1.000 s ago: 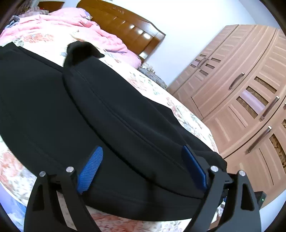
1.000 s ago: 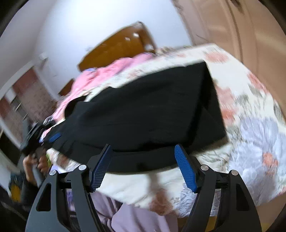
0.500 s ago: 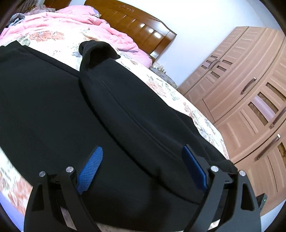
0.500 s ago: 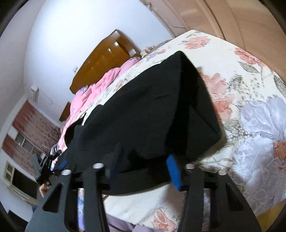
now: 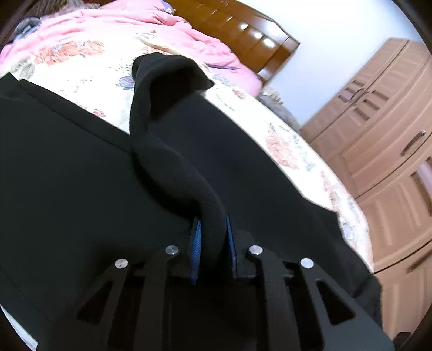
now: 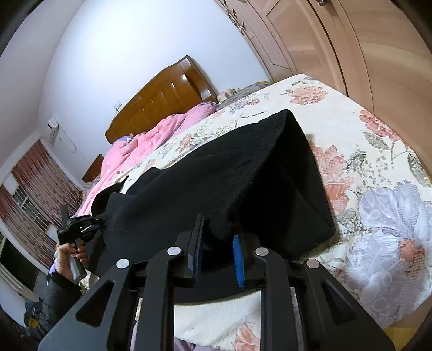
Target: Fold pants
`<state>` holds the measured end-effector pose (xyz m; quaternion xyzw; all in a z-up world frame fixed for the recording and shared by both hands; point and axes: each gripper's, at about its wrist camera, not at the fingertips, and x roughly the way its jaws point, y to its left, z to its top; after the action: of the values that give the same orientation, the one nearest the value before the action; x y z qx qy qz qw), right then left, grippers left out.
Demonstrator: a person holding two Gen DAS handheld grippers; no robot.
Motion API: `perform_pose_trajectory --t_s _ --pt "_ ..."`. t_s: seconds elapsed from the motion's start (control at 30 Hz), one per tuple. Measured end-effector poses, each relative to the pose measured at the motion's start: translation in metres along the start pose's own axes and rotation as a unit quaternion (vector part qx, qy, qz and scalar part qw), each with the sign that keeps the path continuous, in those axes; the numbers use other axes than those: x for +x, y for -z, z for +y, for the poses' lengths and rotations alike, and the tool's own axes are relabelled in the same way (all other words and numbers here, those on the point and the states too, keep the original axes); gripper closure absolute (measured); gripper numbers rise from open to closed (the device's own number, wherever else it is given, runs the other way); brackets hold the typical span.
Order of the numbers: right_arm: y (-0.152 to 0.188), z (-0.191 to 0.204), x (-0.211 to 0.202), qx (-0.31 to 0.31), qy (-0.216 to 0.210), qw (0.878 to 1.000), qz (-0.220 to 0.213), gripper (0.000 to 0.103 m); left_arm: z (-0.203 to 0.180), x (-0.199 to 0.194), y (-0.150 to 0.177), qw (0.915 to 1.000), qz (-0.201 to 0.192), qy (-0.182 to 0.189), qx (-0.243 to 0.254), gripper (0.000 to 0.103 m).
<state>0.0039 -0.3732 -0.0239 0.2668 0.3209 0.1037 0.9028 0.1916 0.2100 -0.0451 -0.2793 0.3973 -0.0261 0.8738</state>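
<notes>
Black pants (image 5: 81, 175) lie spread on a floral bedsheet (image 5: 81, 73). My left gripper (image 5: 213, 243) is shut on a raised fold of the pants' near edge, which runs up as a ridge to a lifted corner (image 5: 172, 70). In the right wrist view the pants (image 6: 216, 183) are lifted off the sheet, with one corner (image 6: 286, 121) peaked up. My right gripper (image 6: 216, 243) is shut on their near edge. The left gripper (image 6: 78, 226) shows far left in that view, held in a hand and touching the pants.
A pink quilt (image 5: 135, 29) and a wooden headboard (image 5: 243, 24) are at the bed's far end. A wooden wardrobe (image 5: 391, 135) stands beside the bed. The floral sheet (image 6: 378, 189) lies bare to the right of the pants. A window with a red curtain (image 6: 35, 186) is at left.
Both grippers went from open to shut on the pants' near edge. The cloth has been pinched into a ridge and lifted off the sheet on both sides.
</notes>
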Motion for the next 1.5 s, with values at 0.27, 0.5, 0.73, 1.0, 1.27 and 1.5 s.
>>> perform_pose_trajectory --t_s 0.27,0.5,0.73,1.0,1.27,1.5 --pt "-0.044 0.018 -0.030 -0.044 -0.018 0.997 -0.055 0.086 -0.036 -0.140 0.029 0.9860 -0.129 0.060 0.086 0.099" --pt "-0.001 -0.054 -0.011 0.049 -0.001 0.999 -0.003 0.088 0.025 -0.095 0.115 0.9979 -0.036 -0.008 0.053 0.098" --pt "-0.017 -0.040 -0.036 0.050 -0.018 0.998 -0.042 0.089 0.008 -0.134 0.105 0.9941 -0.084 0.026 0.063 0.098" --pt "-0.005 -0.074 -0.020 0.106 -0.004 0.994 -0.005 0.085 0.030 -0.098 0.117 0.9991 -0.031 0.004 0.029 0.097" --pt "-0.005 -0.028 -0.061 0.023 0.117 0.991 -0.065 0.034 0.025 -0.110 0.115 0.9984 -0.041 -0.008 0.037 0.072" --pt "0.031 0.087 -0.011 -0.186 -0.018 0.981 0.044 0.052 0.019 -0.102 0.122 0.9986 -0.037 -0.004 0.038 0.066"
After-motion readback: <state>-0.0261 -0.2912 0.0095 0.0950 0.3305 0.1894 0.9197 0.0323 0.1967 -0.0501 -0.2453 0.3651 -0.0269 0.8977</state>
